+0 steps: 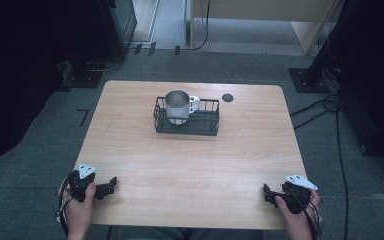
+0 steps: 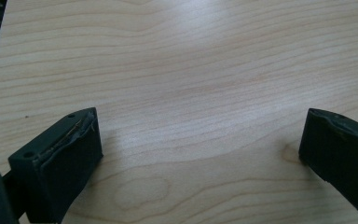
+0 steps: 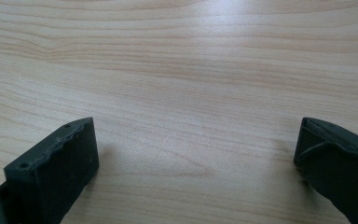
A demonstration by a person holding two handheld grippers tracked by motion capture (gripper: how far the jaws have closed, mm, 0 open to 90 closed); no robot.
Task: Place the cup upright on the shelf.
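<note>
Mug [image 1: 178,106] inside wire basket [image 1: 207,122], both tools [image 1: 111,184] [image 1: 268,192] spread, empty, well apart from it.

A metal mug [image 1: 177,106] with a white handle [image 1: 194,104] stands upright in the left half of a black wire basket [image 1: 206,121]. Its open mouth faces up and the handle points to the right. The basket sits on the bench [image 1: 190,170], toward the far edge and about midway across.

silver mug [image 1: 177,106], white handle; black wire basket [image 1: 186,125]; pale wood-grain table [image 1: 190,165].
</note>
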